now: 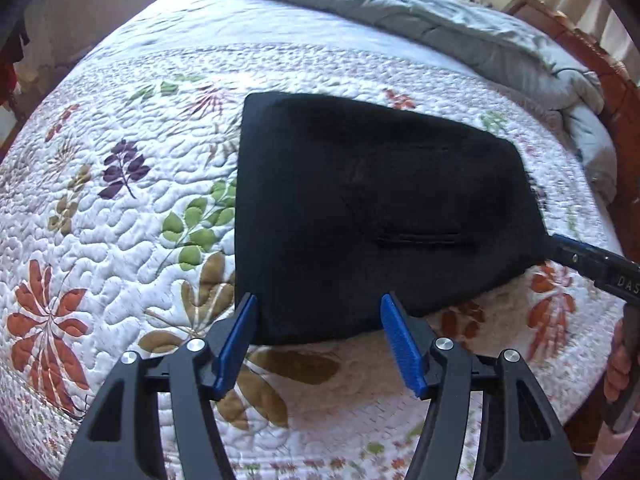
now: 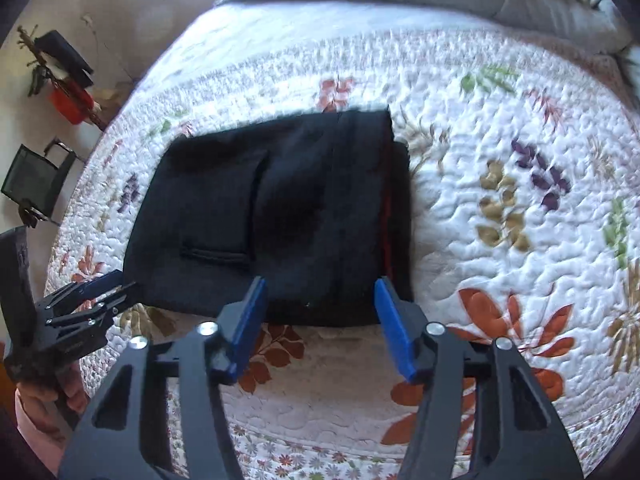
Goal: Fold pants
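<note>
The black pants (image 1: 360, 208) lie folded into a compact rectangle on the floral quilt (image 1: 100, 240). A pocket slit shows on the top layer. My left gripper (image 1: 319, 300) hovers over the near edge of the pants, blue pads (image 1: 240, 340) apart and nothing pinched between them. In the right wrist view the same pants (image 2: 280, 216) lie flat with a thin red lining edge on their right side. My right gripper (image 2: 320, 282) stands open just above their near edge. The left gripper (image 2: 104, 292) shows at the left of that view, off the cloth.
A grey duvet (image 1: 440, 12) is bunched along the far side of the bed, beside a wooden bed frame (image 1: 580, 40). A dark chair (image 2: 36, 184) and a stand with a red bag (image 2: 68, 100) are by the wall. A hand (image 1: 618, 368) grips the right tool.
</note>
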Tool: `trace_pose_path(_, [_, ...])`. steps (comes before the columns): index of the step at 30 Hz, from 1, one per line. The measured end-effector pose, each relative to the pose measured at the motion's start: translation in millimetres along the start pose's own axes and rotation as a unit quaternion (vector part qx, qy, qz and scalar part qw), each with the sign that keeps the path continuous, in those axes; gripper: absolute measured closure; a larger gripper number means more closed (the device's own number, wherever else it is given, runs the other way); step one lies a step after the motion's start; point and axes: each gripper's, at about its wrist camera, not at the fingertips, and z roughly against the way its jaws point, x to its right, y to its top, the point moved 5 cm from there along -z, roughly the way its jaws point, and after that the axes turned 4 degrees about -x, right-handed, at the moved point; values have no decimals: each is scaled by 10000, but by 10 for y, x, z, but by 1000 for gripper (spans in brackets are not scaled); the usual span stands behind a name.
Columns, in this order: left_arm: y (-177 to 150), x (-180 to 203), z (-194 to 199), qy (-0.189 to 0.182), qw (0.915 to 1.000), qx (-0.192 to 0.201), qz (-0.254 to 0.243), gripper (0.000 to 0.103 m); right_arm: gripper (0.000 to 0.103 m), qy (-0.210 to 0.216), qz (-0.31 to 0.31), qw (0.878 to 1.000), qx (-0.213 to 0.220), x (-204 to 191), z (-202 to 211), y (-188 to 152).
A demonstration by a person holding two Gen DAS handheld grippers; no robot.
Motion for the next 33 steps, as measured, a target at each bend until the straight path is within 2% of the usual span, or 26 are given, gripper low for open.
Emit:
trace_pose_path(3, [-24, -50, -169, 23, 9998, -168, 83, 39, 48, -16, -193, 9996, -190, 67, -202, -38])
trace_pose_path(7, [-38, -36, -230, 92, 9999, -115, 29, 39, 49, -163, -129, 9995, -243, 80, -308, -48])
trace_pose_path(11, [-36, -48, -212, 6, 9999, -45, 143, 38, 49, -265, -113, 9994, -206, 41, -297, -49])
trace_pose_path(14, [-81, -55, -78, 3, 9998, -5, 196, 36, 47, -202, -250, 9995, -71, 51, -143, -102])
trace_pose_path(17, [-160, -48, 73, -68, 9997, 3, 249, 26, 39, -345, -239, 9991, 72, -18, 66, -226])
trace_pose_path(21, [-315, 10, 268, 154, 9998, 98, 44, 22, 34, -315, -218, 9992, 129, -127, 222, -432])
trace_pose_path(26, [-402, 62, 431, 69, 9997, 216, 16, 21, 31, -206, -129, 9997, 97, -250, 249, -605])
trace_pose_path(33, [-523, 109, 745, 275, 9983, 496, -93, 21, 27, -147, -31, 9998, 133, -365, 353, -767])
